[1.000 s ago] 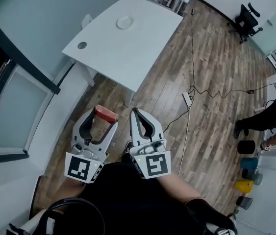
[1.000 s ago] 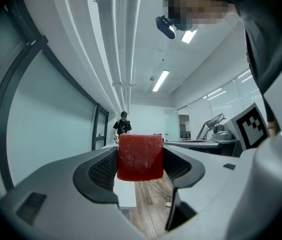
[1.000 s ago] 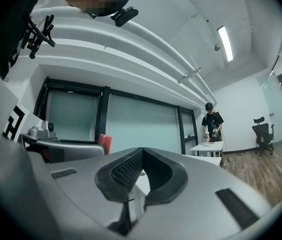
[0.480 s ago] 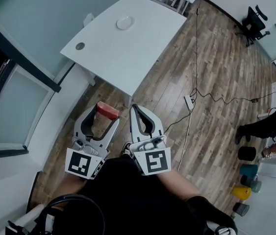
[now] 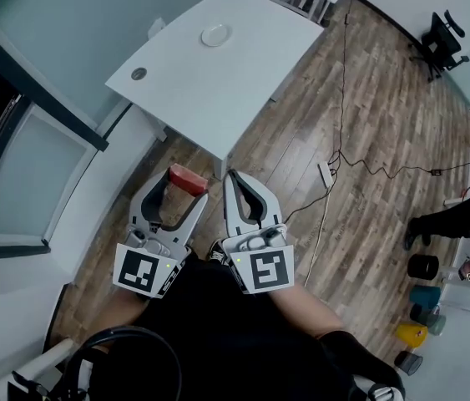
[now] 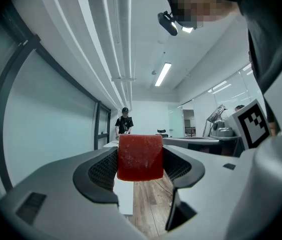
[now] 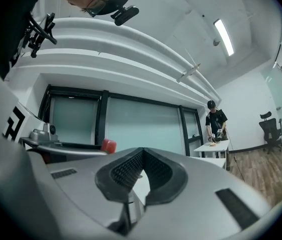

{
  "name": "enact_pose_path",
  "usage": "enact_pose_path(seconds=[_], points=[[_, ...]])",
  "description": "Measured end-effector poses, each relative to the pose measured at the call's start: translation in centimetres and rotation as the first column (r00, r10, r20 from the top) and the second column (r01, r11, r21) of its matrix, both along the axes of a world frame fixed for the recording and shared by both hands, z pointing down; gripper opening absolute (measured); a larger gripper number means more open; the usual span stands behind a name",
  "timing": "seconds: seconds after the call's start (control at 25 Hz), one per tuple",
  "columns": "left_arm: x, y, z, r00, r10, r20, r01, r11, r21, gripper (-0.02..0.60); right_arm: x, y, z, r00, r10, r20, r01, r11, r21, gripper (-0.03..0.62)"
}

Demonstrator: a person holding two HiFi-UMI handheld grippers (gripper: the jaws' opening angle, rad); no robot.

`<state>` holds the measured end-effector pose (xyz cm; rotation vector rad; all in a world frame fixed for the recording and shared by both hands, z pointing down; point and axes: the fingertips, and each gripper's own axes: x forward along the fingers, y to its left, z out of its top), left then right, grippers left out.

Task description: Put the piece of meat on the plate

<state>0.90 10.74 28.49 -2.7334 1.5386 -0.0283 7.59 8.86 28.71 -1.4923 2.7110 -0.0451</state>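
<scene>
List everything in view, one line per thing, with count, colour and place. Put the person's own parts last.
piece of meat: one, red, between the left gripper's jaws
plate: one, white, on the far part of the table
table: one, white, ahead of the grippers
round insert: one, grey, near the table's left corner
power strip: one, white, on the wood floor right of the table
cable: one, black, trailing over the floor from the power strip
office chair: one, black, far right
containers: four, black, teal, yellow and grey, at the right edge
other person: one, dark trousers, right edge
left gripper: one, grey, shut on the meat
right gripper: one, grey, jaws together, empty
</scene>
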Motion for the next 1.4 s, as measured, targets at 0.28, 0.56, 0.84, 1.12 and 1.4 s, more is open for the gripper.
enact_pose_path(seconds=[0.28,0.56,0.84,1.12,1.4], points=[[-1.1,-1.5,0.0,1.0,-0.006,-0.014,0.006,1.0,-0.012,0.278,-0.7,-1.1,0.2,1.0,0.003,-0.008,-0.003,1.0,-0.001,0.003],[-0.3,-4.5,0.3,0.999,0.028,-0.022,-0.028,1.0,-0.011,0.278,-0.4,-3.5,-0.3,1.0,0.014,-0.003,-0.014,1.0,0.013,0.003],[-1.2,-6.2,1.1,0.999,0.021,-0.025,-0.022,0.999,-0.042,0.278,-0.3,-5.3,0.6,0.999,0.026,-0.02,-0.027,1.0,-0.012,0.003],[-2.6,-11.5,2.0,0.997,0.069,-0.027,-0.07,0.995,-0.064,0.278,-2.5,-10.5,1.3,0.999,0.045,-0.026,-0.046,0.998,-0.035,0.003],[-3.9,-16.2,1.5,0.994,0.1,-0.035,-0.102,0.993,-0.062,0.278,-3.9,-15.0,1.1,0.996,0.073,-0.047,-0.076,0.995,-0.059,0.003]])
